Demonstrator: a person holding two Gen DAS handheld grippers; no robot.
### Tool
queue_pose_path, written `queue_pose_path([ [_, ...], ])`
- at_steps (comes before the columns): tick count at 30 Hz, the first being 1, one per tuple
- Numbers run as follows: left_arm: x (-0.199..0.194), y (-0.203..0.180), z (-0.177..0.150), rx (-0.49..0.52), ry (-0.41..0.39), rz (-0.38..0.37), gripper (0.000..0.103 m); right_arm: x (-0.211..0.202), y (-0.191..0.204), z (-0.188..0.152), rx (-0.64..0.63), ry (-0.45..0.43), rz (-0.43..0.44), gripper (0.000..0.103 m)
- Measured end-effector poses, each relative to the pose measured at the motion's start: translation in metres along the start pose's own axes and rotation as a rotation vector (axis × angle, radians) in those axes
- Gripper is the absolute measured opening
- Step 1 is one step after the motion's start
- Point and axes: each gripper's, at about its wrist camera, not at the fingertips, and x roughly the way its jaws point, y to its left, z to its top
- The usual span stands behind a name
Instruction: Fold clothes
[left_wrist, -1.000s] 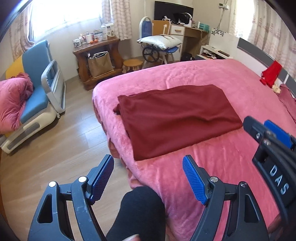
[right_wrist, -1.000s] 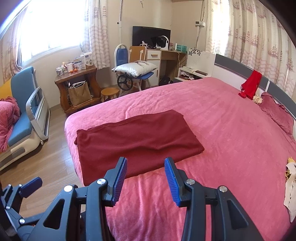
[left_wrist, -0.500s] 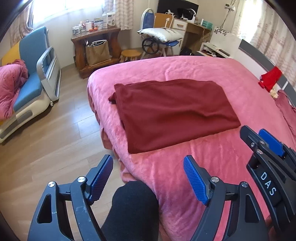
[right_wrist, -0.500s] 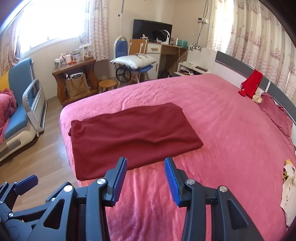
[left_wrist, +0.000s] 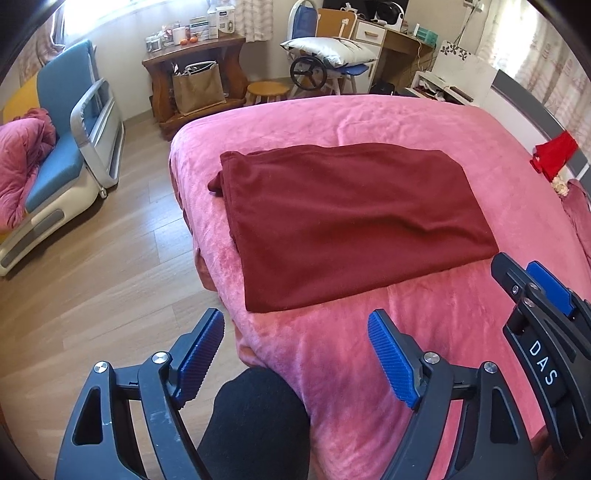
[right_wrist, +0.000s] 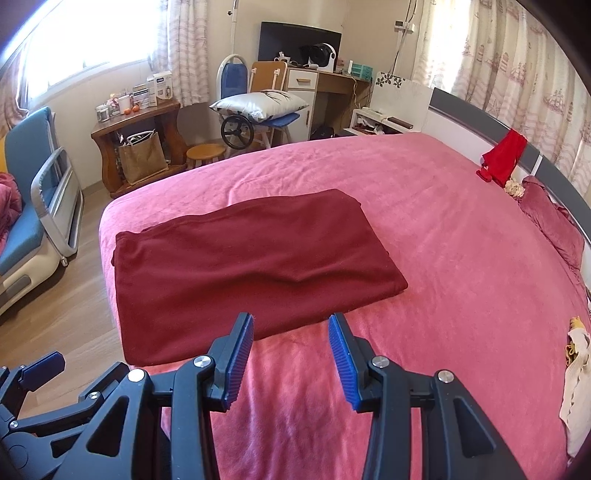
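The left gripper (left_wrist: 295, 354) has its fingers spread wide and empty near the bed's (left_wrist: 369, 118) corner. Ahead lies the maroon cloth (left_wrist: 351, 218), folded flat: probably soft, limp and light, best pinched at its near corners. The right gripper (right_wrist: 291, 354) is part-spread, holding nothing.

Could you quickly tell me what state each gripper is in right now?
Left gripper: open, holding nothing.
Right gripper: open, holding nothing.

Dark red garment (left_wrist: 351, 221), pink bedspread (left_wrist: 369, 118)
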Motion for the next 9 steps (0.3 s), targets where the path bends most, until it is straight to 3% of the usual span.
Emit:
queue_pose_path([
  [9, -0.01, -0.0077, -0.0008, 0.019, -0.1, 0.056, 0.082, 0.008, -0.0054, -0.0014, 0.015, 0.005, 0.006, 0.043],
])
